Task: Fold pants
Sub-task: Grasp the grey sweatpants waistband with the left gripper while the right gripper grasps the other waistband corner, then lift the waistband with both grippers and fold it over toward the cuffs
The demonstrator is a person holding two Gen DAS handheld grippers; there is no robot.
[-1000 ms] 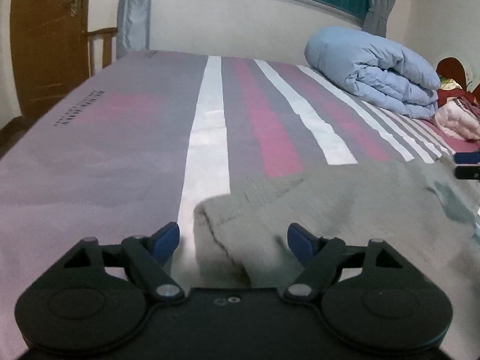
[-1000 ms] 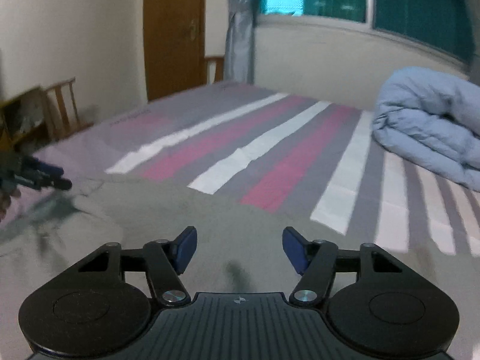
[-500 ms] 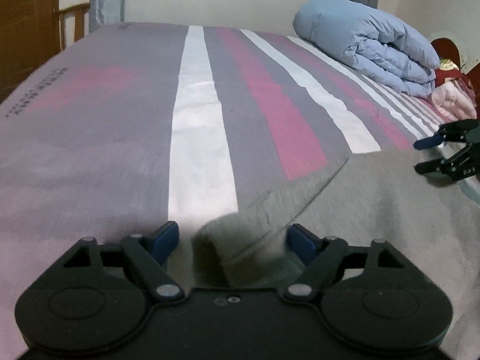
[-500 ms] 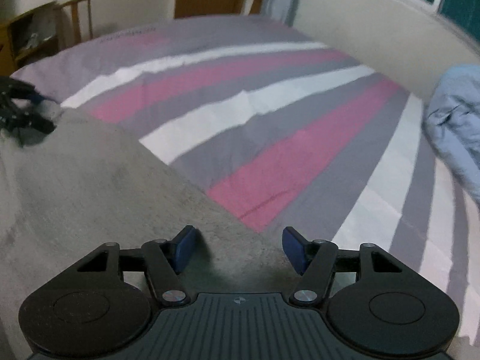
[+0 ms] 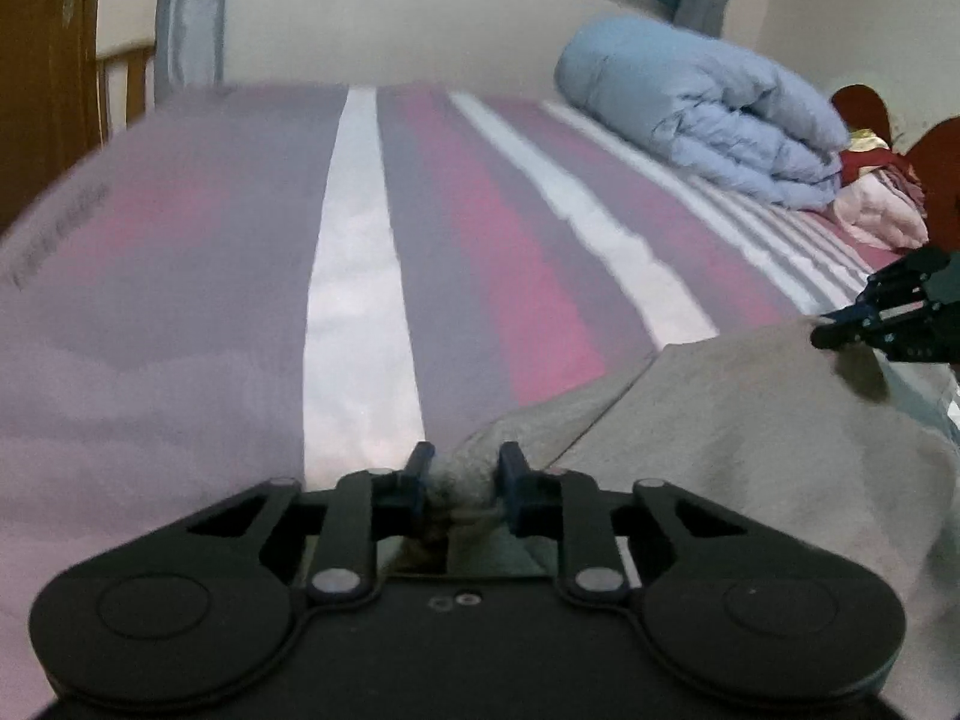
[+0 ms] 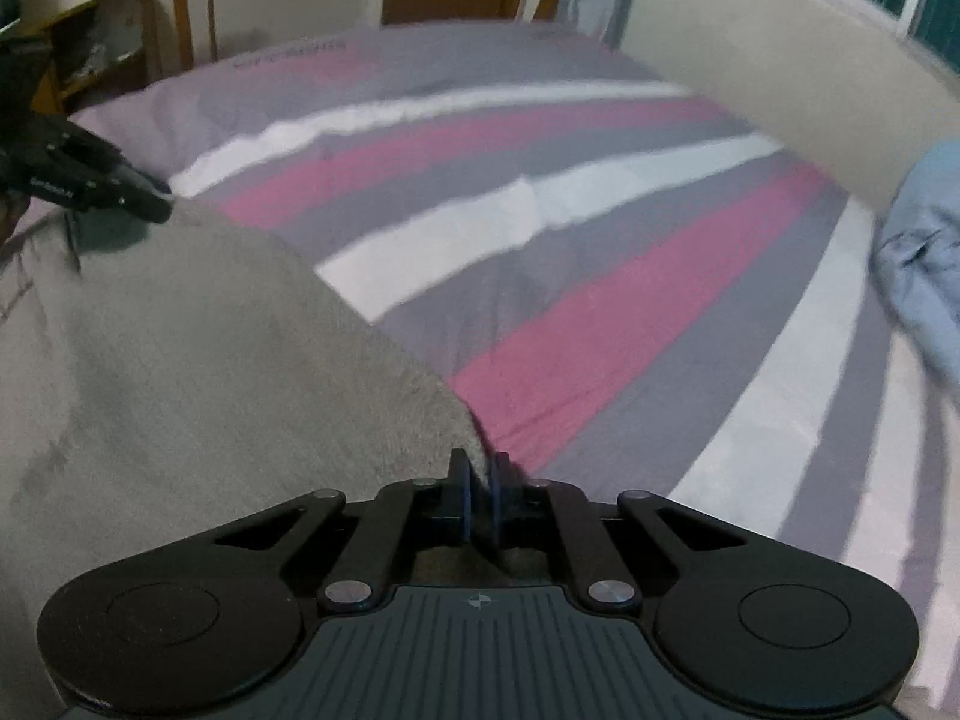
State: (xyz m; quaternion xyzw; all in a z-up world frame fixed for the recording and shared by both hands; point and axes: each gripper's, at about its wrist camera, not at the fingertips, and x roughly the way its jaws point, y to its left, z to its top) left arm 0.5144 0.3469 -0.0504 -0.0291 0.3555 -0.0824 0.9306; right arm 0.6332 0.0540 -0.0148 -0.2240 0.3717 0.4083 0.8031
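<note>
Grey pants [image 5: 720,420] are lying spread on the striped bed [image 5: 360,276]. The left gripper [image 5: 461,471] is pinching a bunched corner of the cloth; its fingers [image 5: 420,468] are clenching on the fold, which is sticking up between them. The right gripper [image 6: 478,483] is clamping the opposite corner, its fingers [image 6: 461,480] nearly meeting with the thin edge caught between. The edge is running taut between both. A blue folded duvet [image 5: 696,108] is sitting well apart on the far right.

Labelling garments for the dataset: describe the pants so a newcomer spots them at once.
Start at the striped bed sheet covering the whole bed. At its near end lie the pants, flat grey-beige fabric. Unlike the puffy blue duvet rolled up at the far side, they are plain, thin and unstriped.
</note>
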